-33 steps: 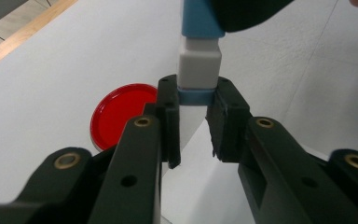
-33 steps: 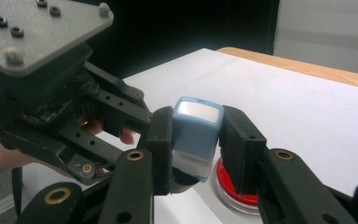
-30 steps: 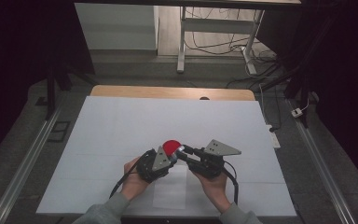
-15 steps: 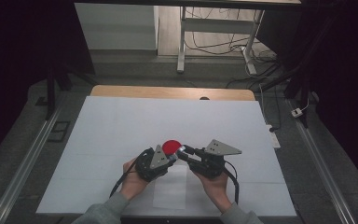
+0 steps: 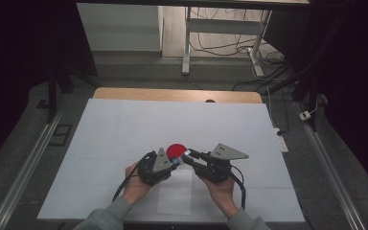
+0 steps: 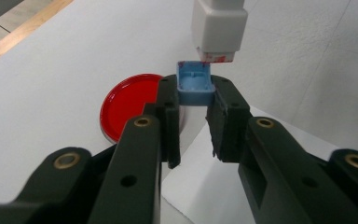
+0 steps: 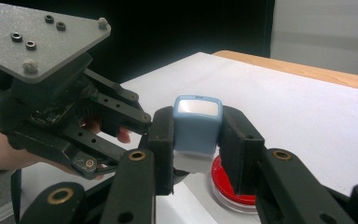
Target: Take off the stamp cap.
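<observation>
In the left gripper view, my left gripper (image 6: 195, 93) is shut on a small light-blue cap (image 6: 195, 84), its hollow side facing up. Just beyond the cap hangs a white stamp body (image 6: 219, 28) whose lower end is stained red. In the right gripper view, my right gripper (image 7: 198, 128) is shut on that stamp (image 7: 196, 123), which has a blue upper part over a white base. A round red disc (image 5: 176, 150) lies flat on the white table (image 5: 124, 129) right behind both tips. From above, the left gripper (image 5: 175, 163) and the right gripper (image 5: 188, 155) meet tip to tip.
A white sheet of paper (image 5: 175, 191) lies under the hands near the table's front edge. A wooden strip (image 5: 172, 95) runs along the far edge. Metal rails (image 5: 24, 167) flank the table, and cables lie on the floor beyond it.
</observation>
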A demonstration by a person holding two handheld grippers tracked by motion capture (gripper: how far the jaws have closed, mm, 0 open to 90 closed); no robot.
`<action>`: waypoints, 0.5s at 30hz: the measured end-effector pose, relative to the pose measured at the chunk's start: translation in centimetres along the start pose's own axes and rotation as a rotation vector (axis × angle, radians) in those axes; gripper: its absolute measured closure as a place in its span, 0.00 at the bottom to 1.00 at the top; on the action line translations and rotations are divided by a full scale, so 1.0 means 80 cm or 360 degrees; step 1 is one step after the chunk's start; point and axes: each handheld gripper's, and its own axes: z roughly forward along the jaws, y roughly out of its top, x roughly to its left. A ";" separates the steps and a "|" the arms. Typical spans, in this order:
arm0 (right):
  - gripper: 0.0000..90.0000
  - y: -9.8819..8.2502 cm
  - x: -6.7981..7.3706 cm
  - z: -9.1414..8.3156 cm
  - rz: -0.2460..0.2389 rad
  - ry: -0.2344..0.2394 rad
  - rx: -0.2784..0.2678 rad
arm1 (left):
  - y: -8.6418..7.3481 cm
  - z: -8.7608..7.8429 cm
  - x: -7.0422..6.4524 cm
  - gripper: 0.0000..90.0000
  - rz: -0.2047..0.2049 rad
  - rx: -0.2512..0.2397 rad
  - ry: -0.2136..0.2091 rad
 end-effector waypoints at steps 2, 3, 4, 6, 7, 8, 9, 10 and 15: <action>0.74 0.000 0.000 0.000 -0.0001 -0.0001 -0.0001 | -0.001 -0.001 0.002 0.83 -0.0009 -0.0002 0.0004; 0.74 0.000 -0.001 -0.001 0.0001 -0.0001 -0.0002 | -0.002 -0.002 0.003 0.83 -0.0009 0.0002 0.0003; 0.74 0.000 -0.001 -0.001 0.0000 -0.0002 -0.0002 | -0.002 -0.002 0.004 0.83 -0.0019 -0.0002 0.0008; 0.74 0.000 -0.001 -0.001 -0.0001 -0.0005 -0.0004 | -0.003 -0.004 0.006 0.83 -0.0027 -0.0005 0.0014; 0.74 0.000 -0.001 -0.001 -0.0001 -0.0004 -0.0004 | -0.004 -0.005 0.007 0.83 -0.0032 -0.0007 0.0015; 0.74 0.000 -0.001 -0.002 -0.0002 -0.0005 -0.0005 | -0.004 -0.006 0.008 0.83 -0.0034 -0.0010 0.0017; 0.74 0.000 -0.001 -0.002 -0.0004 -0.0005 -0.0007 | -0.005 -0.007 0.009 0.83 -0.0039 -0.0013 0.0020; 0.74 0.000 -0.002 -0.002 -0.0003 -0.0005 -0.0009 | -0.005 -0.008 0.009 0.83 -0.0042 -0.0013 0.0019; 0.74 0.001 -0.003 -0.003 -0.0007 -0.0014 -0.0010 | -0.008 -0.013 0.014 0.83 -0.0061 -0.0020 0.0017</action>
